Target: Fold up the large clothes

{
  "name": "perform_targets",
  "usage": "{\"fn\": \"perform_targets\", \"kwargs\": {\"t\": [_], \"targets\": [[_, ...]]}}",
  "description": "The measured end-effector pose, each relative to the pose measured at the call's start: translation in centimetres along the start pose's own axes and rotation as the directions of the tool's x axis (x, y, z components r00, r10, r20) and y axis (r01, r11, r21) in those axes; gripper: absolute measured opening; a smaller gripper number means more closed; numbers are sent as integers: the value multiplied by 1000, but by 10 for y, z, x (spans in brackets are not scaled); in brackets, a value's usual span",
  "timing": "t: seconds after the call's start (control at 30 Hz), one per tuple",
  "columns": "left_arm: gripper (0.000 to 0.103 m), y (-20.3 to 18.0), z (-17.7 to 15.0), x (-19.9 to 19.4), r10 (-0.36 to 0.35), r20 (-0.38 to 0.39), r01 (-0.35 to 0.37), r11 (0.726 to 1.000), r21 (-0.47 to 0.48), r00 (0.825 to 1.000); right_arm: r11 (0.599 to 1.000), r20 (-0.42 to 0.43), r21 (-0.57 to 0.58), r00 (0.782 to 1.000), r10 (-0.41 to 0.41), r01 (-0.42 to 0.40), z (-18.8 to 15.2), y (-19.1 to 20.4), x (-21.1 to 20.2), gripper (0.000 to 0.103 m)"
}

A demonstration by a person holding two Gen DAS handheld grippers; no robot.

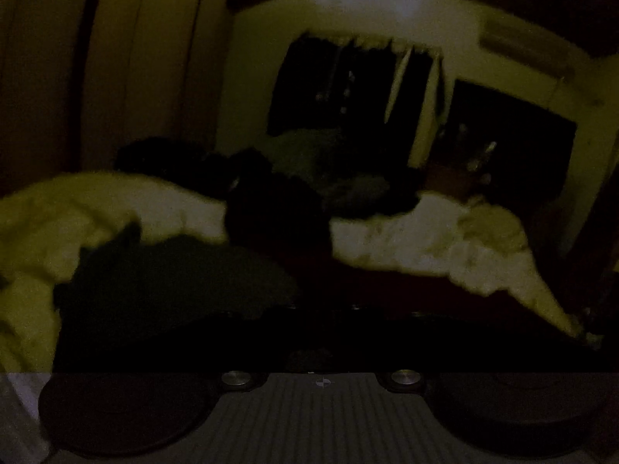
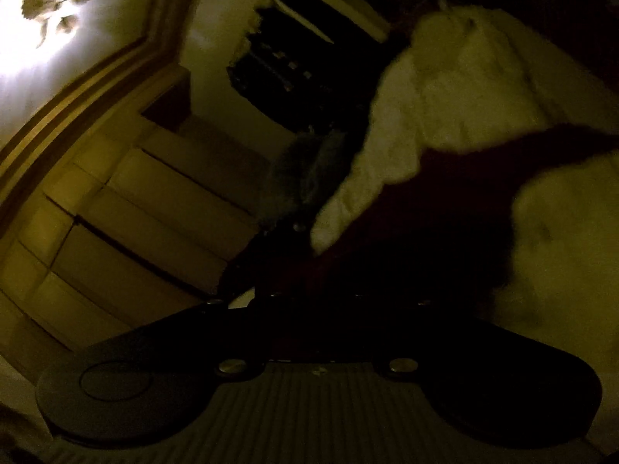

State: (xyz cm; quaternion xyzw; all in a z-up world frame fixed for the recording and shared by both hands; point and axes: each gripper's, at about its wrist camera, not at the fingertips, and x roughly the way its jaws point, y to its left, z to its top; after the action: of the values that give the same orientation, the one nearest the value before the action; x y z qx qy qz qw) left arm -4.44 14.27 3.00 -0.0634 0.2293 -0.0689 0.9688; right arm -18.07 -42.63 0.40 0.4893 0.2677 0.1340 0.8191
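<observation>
The room is very dim. In the right wrist view a dark red garment (image 2: 456, 201) runs from the pale bedding (image 2: 464, 89) down into my right gripper (image 2: 305, 290), whose jaws look shut on its edge. The view is strongly tilted. In the left wrist view the same dark red cloth (image 1: 406, 290) lies low across the white bedding (image 1: 445, 232), beside a dark greenish garment (image 1: 174, 274). My left gripper (image 1: 321, 321) is lost in shadow over this cloth. Its fingers cannot be made out, nor whether they hold anything.
A heap of black clothes (image 1: 271, 201) lies further back on the bed. Behind it are a dark open shelf (image 1: 348, 89) and wooden wardrobe panels (image 1: 154, 77). The right wrist view shows cupboard doors (image 2: 135, 201), dark shelves (image 2: 301, 50) and a grey fuzzy item (image 2: 305, 170).
</observation>
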Motion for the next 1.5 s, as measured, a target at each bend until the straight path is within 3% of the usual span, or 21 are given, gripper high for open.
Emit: {"fn": "perform_targets", "kwargs": {"t": [0.03, 0.1, 0.17, 0.37, 0.53, 0.73, 0.77, 0.87, 0.93, 1.0, 1.07, 1.17, 1.3, 1.43, 1.5], "targets": [[97, 4, -5, 5, -3, -28, 3, 1000, -15, 1000, 999, -25, 11, 998, -52, 53, -7, -8, 1, 12], [103, 6, -16, 11, -34, -75, 31, 999, -29, 997, 984, -54, 6, 982, -180, 180, -23, -29, 5, 12], [103, -2, -23, 14, -59, -102, 58, 998, -9, 993, 960, -69, 3, 957, -280, 281, -38, -46, 12, 12], [103, -41, -18, 9, -169, -78, 176, 979, 100, 983, 931, -19, -142, 940, -341, 335, -48, -33, 16, 13], [103, -75, -29, 39, -212, -186, 244, 956, 165, 959, 904, -19, -226, 926, -377, 363, -48, -19, 14, 19], [103, -91, -77, 79, -34, -307, 141, 932, 333, 951, 915, -11, -197, 932, -362, 353, -49, -19, 5, 31], [103, -94, -88, 83, -14, -319, 142, 913, 382, 948, 912, 3, -200, 931, -364, 357, -48, -17, 2, 37], [103, -110, -110, 80, 51, -266, 101, 845, 526, 963, 905, 52, -226, 933, -357, 359, -36, -10, -7, 49], [103, -115, -109, 81, 66, -263, 91, 835, 543, 962, 908, 75, -246, 941, -331, 339, -28, -3, -5, 51], [103, -114, -97, 81, 58, -294, 106, 852, 513, 954, 915, 84, -263, 953, -292, 304, -19, 5, 6, 55], [103, -109, -78, 74, 3, -309, 142, 884, 446, 951, 930, 68, -277, 971, -230, 240, -11, 14, 21, 60], [103, -100, -46, 64, -90, -260, 179, 922, 342, 961, 947, 12, -284, 988, -152, 149, 4, 27, 56, 66], [103, -99, -8, 84, -144, -240, 190, 965, 180, 960, 959, -66, -273, 993, -94, 73, 25, 48, 111, 66], [103, -124, -10, 120, -168, -230, 205, 967, 149, 959, 992, -189, -121, 982, 11, -34, 50, 62, 174, 71], [103, -139, -32, 141, -158, -287, 211, 964, 163, 945, 996, -220, -74, 975, 29, -46, 64, 66, 209, 72]]}}
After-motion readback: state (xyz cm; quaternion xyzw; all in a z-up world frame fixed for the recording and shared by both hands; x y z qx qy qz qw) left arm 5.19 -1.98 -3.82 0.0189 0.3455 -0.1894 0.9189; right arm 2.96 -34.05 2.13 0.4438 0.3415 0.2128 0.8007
